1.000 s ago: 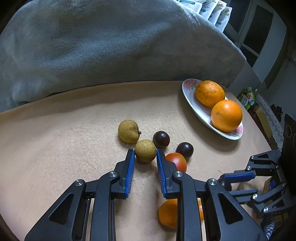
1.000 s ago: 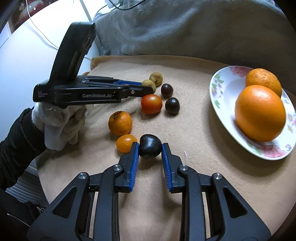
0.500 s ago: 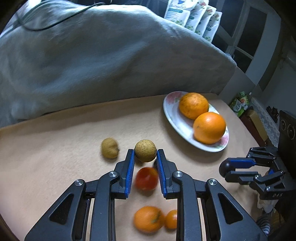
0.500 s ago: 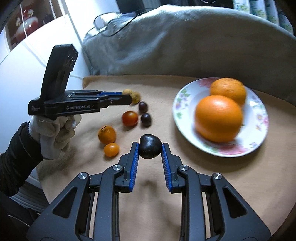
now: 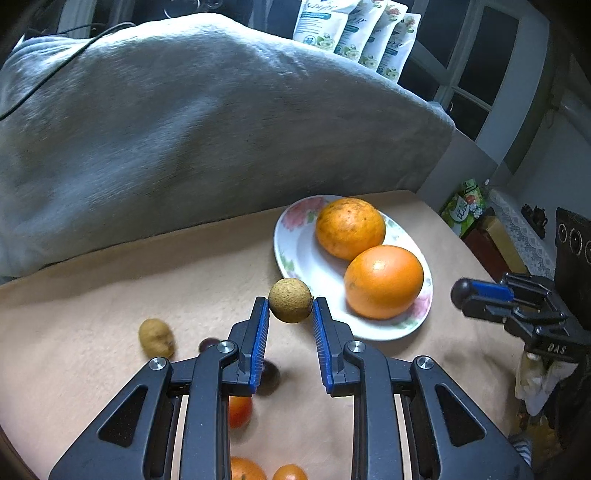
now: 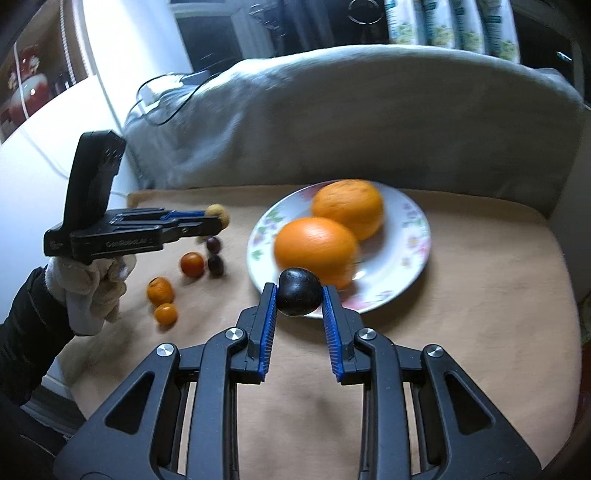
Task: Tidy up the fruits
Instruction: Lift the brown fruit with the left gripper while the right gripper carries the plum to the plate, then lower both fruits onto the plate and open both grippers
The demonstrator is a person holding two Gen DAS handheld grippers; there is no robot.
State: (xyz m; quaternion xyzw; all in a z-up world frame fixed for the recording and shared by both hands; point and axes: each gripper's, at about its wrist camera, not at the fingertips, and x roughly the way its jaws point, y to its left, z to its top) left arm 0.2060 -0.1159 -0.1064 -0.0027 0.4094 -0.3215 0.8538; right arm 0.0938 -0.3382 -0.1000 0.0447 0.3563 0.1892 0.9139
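My left gripper (image 5: 290,308) is shut on a small round tan fruit (image 5: 290,300) and holds it in the air near the left rim of the floral plate (image 5: 295,254). The plate carries two oranges (image 5: 383,280). My right gripper (image 6: 299,299) is shut on a dark round fruit (image 6: 299,297), lifted just before the plate's near rim (image 6: 258,236). On the beige cloth lie another tan fruit (image 5: 156,338), dark fruits (image 6: 215,264), a red tomato (image 6: 192,264) and two small orange fruits (image 6: 160,290).
A grey blanket (image 5: 184,129) piles up behind the table. The table's right edge (image 5: 454,236) drops off near boxes on the floor. White pouches (image 5: 354,33) stand behind the blanket. A white cable (image 6: 147,96) lies on the blanket at left.
Both grippers have risen off the cloth with their fruits and moved toward the plate. The loose fruits have dropped lower and farther behind in both views.
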